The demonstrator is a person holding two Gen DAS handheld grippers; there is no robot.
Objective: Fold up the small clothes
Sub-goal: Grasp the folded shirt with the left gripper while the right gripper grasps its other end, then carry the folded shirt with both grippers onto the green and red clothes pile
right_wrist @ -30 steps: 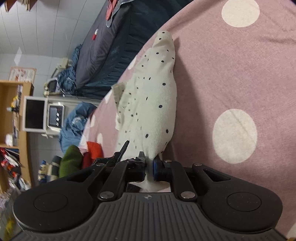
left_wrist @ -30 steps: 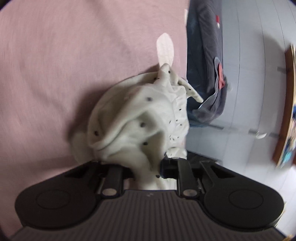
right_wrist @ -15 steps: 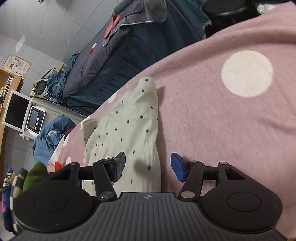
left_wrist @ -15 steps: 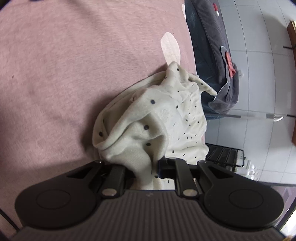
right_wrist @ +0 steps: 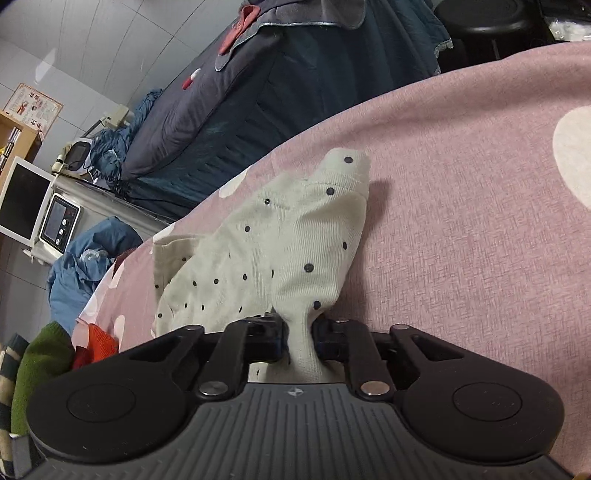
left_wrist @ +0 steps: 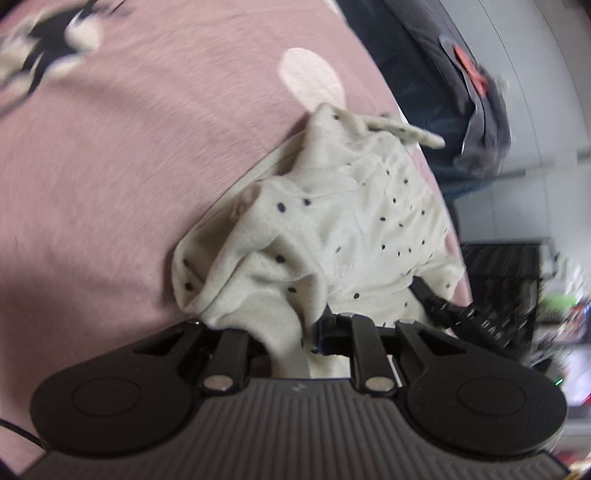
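A small cream garment with dark dots (left_wrist: 332,236) lies crumpled on the pink bedspread (left_wrist: 129,166). My left gripper (left_wrist: 284,332) is shut on a bunched fold at its near edge, and the cloth drapes over the left finger. In the right wrist view the same garment (right_wrist: 280,251) stretches away from me, its narrow end pointing up and right. My right gripper (right_wrist: 297,332) has its jaws closing, with a pinched neck of the cloth pressed between the pads. A black finger-like part (left_wrist: 439,306) shows at the garment's right edge in the left wrist view.
The bedspread (right_wrist: 461,221) has large white dots and a cartoon print (left_wrist: 48,55). A dark blue quilt (right_wrist: 258,92) covers a second bed beyond its edge. Loose green, red and blue clothes (right_wrist: 44,354) are heaped at the left, near a white appliance (right_wrist: 55,221). A black stool (right_wrist: 480,22) stands far right.
My right gripper opened, dropped lower over the garment and closed again on a fold of it. My left gripper kept its hold and swung and rolled, dragging the cloth along.
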